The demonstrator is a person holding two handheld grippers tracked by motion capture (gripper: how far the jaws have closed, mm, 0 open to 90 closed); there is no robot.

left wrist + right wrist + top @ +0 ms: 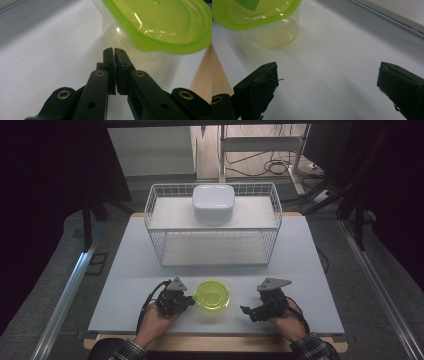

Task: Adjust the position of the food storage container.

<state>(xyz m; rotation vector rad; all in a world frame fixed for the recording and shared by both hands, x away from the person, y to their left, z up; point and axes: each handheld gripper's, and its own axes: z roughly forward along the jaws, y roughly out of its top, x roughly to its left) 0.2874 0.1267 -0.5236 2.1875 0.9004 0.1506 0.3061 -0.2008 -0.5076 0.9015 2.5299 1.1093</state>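
- Round tub (212, 295) w/ lime-green lid, clear plastic body, sits near front edge of counter (130, 270), between the two tongs. Looks empty thru the see-thru wall; can't tell for sure.
- White lidded box (213, 202), rounded-square, opaque, sits on top shelf of wire basket rack (155, 227) at back-center of counter. Contents hidden.
- Rack's lower shelf: bare white panel.
- Left tongs (189, 301) just beside tub's left side; jaws pressed together, nothing between them. In left gripper view the left tongs' tips (114, 51) sit right below the lid's rim, at the clear wall; touching or not, can't tell.
- Right tongs (246, 310) to right of tub, apart from it; jaws spread wide, nothing in them. In right gripper view the tub (262, 22) is up-left, ahead of the open jaws.
- Counter: smooth matte pale grey-white sheet over a wood board; wood strip shows at front edge.
- Room: dim, grey carpet-like floor, metal rails either side, cables on floor behind, white frame legs at back.
- Tongs: black plastic, brass-coloured rivets, grey three-cornered plates on top. Plaid sleeves at bottom.
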